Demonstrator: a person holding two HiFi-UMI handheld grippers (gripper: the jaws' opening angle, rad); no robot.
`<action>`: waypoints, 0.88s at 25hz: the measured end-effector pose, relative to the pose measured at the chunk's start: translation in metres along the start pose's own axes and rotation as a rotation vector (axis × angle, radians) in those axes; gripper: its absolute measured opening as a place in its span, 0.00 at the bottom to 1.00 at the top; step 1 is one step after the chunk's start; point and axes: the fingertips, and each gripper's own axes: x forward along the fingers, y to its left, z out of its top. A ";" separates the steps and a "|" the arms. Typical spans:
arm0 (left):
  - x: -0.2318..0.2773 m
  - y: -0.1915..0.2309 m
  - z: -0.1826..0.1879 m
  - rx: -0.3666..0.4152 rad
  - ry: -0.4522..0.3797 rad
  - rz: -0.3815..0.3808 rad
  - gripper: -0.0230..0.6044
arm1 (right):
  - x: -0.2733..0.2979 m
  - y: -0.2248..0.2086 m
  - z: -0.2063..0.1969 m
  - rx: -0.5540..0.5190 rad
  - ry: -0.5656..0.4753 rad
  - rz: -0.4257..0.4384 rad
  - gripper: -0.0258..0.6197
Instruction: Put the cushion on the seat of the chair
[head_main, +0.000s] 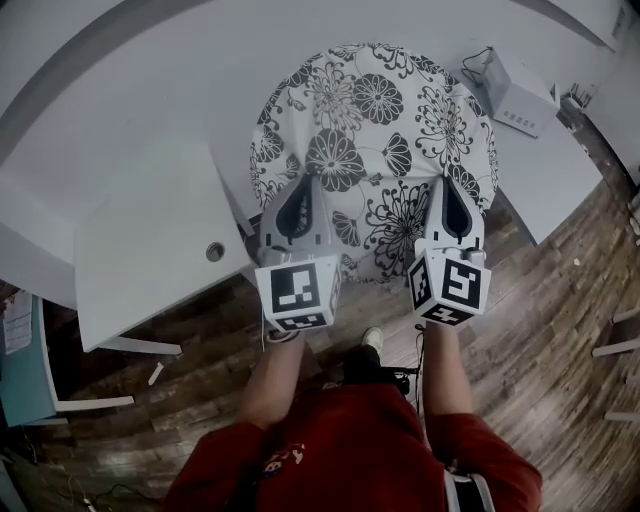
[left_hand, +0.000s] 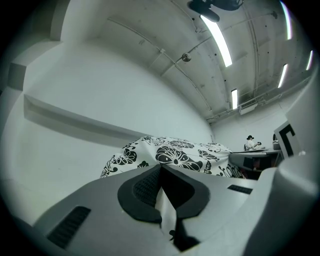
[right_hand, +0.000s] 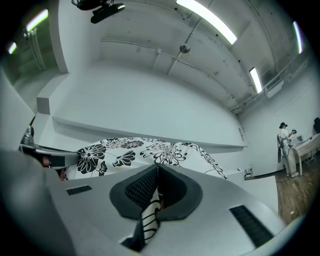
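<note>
A round white cushion (head_main: 375, 140) with black flower print hangs in front of me, held up off the floor. My left gripper (head_main: 300, 188) is shut on the cushion's near left edge, and my right gripper (head_main: 450, 190) is shut on its near right edge. In the left gripper view the cushion (left_hand: 170, 152) rises beyond the closed jaws, with a strip of fabric pinched between them. The right gripper view shows the same cushion (right_hand: 140, 150) with printed cloth caught in the jaws. No chair seat is visible; the cushion hides what lies below it.
A white desk (head_main: 150, 240) with a round cable hole stands at the left. A white box-like unit (head_main: 515, 95) sits on a white surface at the upper right. Wooden floor (head_main: 540, 320) lies to the right. A person stands far off in the right gripper view.
</note>
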 end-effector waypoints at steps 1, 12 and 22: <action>0.000 0.001 0.000 0.003 0.000 0.001 0.08 | 0.000 0.001 0.000 0.001 -0.002 0.002 0.09; 0.001 0.004 -0.001 -0.019 0.001 -0.014 0.08 | -0.003 0.005 0.004 -0.020 0.001 -0.014 0.09; 0.000 0.005 0.004 -0.051 0.027 -0.020 0.08 | -0.005 0.006 0.010 -0.037 0.039 -0.018 0.09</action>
